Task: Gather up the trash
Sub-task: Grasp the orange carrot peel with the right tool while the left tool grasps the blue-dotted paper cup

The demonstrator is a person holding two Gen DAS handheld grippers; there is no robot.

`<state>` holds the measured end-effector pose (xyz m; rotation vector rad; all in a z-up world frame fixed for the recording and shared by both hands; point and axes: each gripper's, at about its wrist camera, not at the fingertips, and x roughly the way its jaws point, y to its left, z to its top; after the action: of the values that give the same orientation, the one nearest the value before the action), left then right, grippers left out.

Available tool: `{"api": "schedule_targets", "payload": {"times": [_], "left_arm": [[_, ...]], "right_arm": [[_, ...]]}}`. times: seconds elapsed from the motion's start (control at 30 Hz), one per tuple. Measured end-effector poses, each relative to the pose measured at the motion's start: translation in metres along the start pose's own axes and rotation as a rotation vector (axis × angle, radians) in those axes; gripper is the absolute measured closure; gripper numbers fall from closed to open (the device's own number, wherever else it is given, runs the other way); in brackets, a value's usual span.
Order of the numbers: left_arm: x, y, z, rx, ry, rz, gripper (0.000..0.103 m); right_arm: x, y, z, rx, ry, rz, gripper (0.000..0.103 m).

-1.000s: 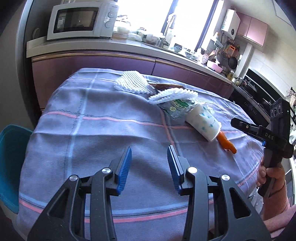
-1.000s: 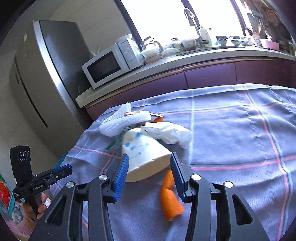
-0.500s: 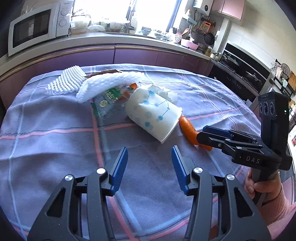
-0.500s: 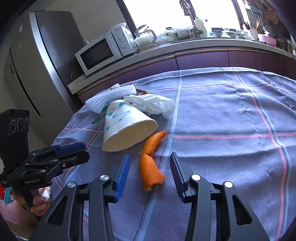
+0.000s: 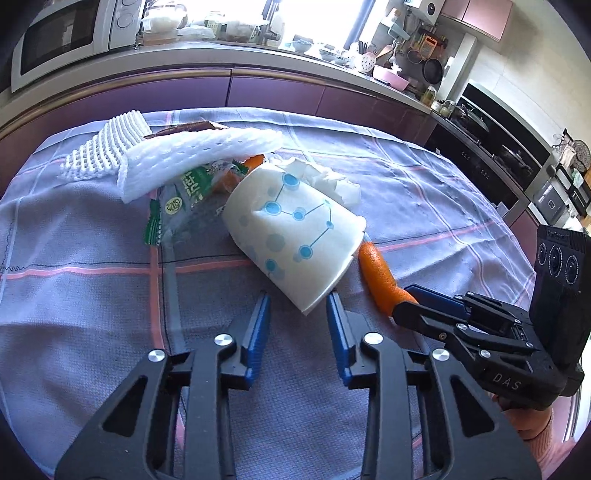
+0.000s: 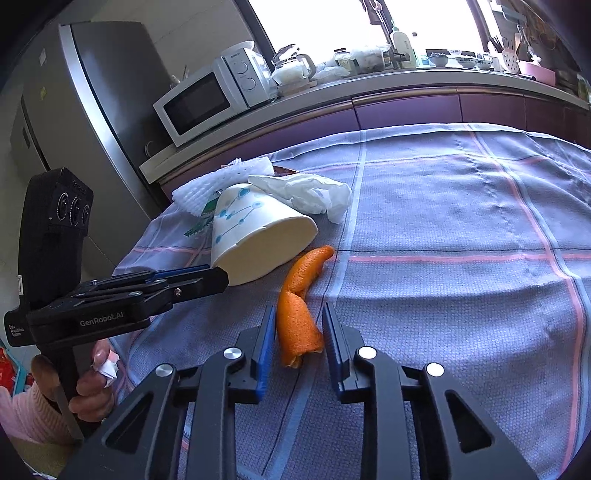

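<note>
Left of the tipped white paper cup with blue dots [image 5: 295, 240] lie white foam netting [image 5: 184, 158] and a green wrapper [image 5: 177, 206]. The left hand-held gripper [image 5: 297, 317], spread, has closed in on the cup's rim. Right of the cup, the right hand-held gripper [image 6: 298, 332] (spread too) now straddles the curled orange peel [image 6: 297, 314] on the tabletop [image 6: 461, 277], ready to pinch.

place: home kitchen | cues: microwave [image 6: 210, 98] upper left, fridge [image 6: 85, 110] left edge, oven [image 5: 491, 147] right, tap [image 6: 373, 11] top
</note>
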<state>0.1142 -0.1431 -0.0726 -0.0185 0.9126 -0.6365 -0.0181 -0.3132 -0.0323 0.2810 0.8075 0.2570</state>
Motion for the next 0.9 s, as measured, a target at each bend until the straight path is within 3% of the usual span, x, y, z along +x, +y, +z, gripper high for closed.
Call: {"api": "schedule_targets", "payload": {"times": [0.03,0.2,0.6,0.9], "left_arm": [[0.000,0.000,0.000,-0.005,-0.002,-0.003,0.083],[-0.008,0.001,-0.005,-0.011,-0.026,-0.003,0.093],[-0.038,0.009,-0.021,0.004,-0.068,0.005,0.097],[-0.028,0.020,-0.022,-0.030,-0.062,0.090,0.073]], "right_arm": [[0.000,0.001,0.000,-0.003,-0.001,0.001,0.081],[-0.002,0.002,0.000,-0.007,-0.005,0.010,0.085],[-0.009,0.006,0.002,-0.005,-0.031,0.025,0.088],[-0.007,0.005,0.002,0.002,-0.031,0.036,0.088]]}}
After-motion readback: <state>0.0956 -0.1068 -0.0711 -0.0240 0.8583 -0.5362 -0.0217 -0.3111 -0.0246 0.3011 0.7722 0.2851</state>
